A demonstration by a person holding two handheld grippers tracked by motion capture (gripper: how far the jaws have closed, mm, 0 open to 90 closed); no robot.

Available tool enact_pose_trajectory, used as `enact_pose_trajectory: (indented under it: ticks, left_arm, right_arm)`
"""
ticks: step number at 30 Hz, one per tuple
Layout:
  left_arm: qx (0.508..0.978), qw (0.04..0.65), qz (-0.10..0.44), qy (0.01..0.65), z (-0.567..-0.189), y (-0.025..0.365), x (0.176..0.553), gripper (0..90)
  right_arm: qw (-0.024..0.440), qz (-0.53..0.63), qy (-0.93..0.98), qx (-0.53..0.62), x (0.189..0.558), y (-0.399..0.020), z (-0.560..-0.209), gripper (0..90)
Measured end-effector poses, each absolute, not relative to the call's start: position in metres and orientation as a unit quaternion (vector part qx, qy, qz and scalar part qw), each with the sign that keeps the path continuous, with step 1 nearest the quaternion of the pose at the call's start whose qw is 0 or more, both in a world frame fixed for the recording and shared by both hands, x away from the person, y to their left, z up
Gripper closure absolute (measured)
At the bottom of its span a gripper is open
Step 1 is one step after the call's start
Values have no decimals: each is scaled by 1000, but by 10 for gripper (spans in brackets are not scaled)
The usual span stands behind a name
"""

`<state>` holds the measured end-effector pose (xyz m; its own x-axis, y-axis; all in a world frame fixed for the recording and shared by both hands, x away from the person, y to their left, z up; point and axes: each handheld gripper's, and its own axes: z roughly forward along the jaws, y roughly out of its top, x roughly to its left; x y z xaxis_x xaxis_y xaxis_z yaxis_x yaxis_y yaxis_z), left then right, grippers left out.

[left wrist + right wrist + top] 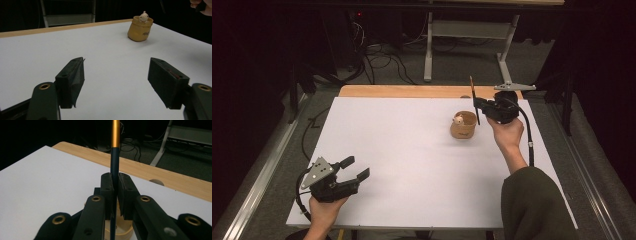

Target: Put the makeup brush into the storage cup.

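Right of centre in the high view, my right tongs [478, 106] pinch a thin pen [474, 100] upright beside the tan holder [463, 125]; my left tongs [353, 169] rest spread at lower left. Across the left gripper view, the holder [140, 29] stands upper right on the white surface [105, 50]. Centred in the right gripper view, the pen [115, 157] runs vertically, seemingly light, stiff and slick, best gripped mid-shaft.

High view: fixed overhead camera on the person's side, facing forward and down across the whole white tabletop [412, 150] to the floor behind. Left gripper view: low, close to the tabletop, looks along its own jaws toward the far right corner. Right gripper view: close-up along its own jaws, toward the wooden far edge. High view and left gripper view share the tan cup [463, 125] [140, 29].
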<state>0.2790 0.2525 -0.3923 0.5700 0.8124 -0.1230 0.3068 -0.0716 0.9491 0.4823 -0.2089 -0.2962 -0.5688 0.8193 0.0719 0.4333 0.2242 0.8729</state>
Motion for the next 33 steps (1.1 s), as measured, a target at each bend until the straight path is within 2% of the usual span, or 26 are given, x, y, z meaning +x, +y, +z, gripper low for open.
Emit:
enact_pose_trajectory:
  ticks: [33]
  left_arm:
    - [698,550,229,398,-392,253,279,299]
  right_arm:
    - [216,451,754,426,508,-191,-318,853]
